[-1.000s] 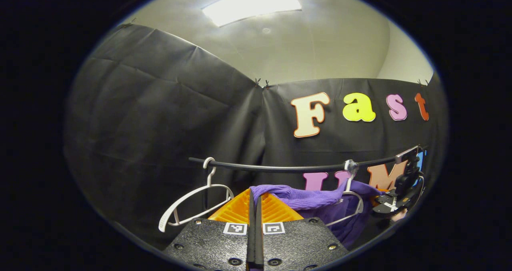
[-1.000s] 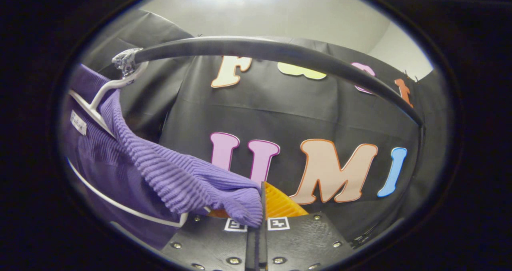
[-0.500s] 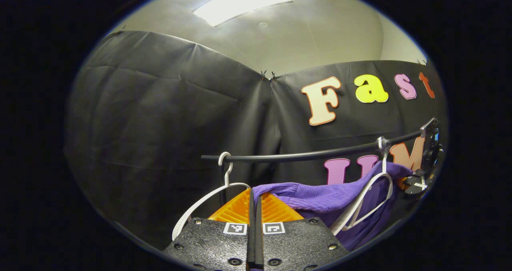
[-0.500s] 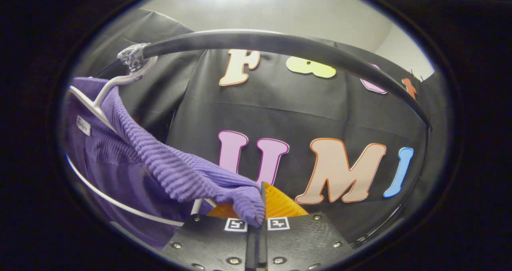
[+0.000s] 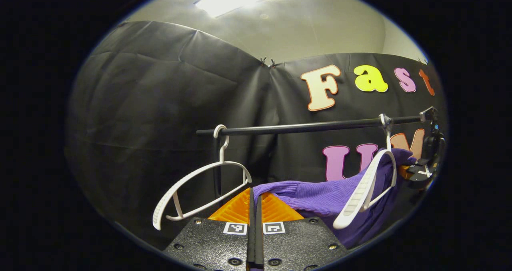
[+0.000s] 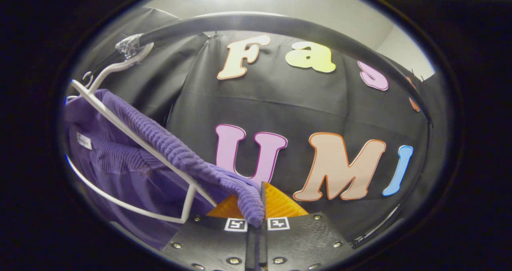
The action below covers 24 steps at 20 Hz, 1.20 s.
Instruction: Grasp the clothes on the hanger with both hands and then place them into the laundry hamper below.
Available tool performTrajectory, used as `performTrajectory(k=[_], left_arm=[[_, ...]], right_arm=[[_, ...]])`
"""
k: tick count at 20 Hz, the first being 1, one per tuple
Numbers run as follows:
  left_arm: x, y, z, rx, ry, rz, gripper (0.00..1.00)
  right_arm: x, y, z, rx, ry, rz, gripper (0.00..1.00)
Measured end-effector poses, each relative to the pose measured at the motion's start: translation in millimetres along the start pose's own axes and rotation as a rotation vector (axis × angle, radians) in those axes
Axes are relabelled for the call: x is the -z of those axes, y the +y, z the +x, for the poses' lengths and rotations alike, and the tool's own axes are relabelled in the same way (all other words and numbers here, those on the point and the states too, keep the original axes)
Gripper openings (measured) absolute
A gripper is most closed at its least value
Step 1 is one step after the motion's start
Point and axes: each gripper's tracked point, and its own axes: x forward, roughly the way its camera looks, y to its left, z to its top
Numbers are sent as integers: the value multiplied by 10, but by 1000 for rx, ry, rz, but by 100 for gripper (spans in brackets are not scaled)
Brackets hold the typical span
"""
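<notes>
Your left gripper (image 5: 255, 201) pinches the ribbed purple knit garment (image 5: 320, 197); your right gripper (image 6: 262, 211) clamps its other edge (image 6: 244, 191); it drapes off the white plastic hanger (image 5: 366, 191) under the black rail (image 5: 304, 127).

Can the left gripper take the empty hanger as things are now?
Probably not: the left gripper is shut on the sweater, so it is busy, though the empty hanger hangs close beside it.
</notes>
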Motion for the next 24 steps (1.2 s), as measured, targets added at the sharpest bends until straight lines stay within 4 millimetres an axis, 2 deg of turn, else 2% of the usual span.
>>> performTrajectory(k=[8, 15, 17, 20, 24], left_arm=[[285, -284, -159, 57, 43, -57, 0], [419, -477, -247, 87, 67, -71, 0], [472, -541, -275, 96, 79, -72, 0], [541, -599, -328, 102, 95, -69, 0], [635, -623, -368, 96, 119, -67, 0]], right_arm=[[323, -183, 84, 33, 67, -6, 4], [623, -311, 104, 55, 125, -26, 4], [719, -323, 91, 57, 154, -26, 4], [978, -350, 25, 58, 195, -22, 4], [1164, -339, -33, 51, 224, -33, 4]])
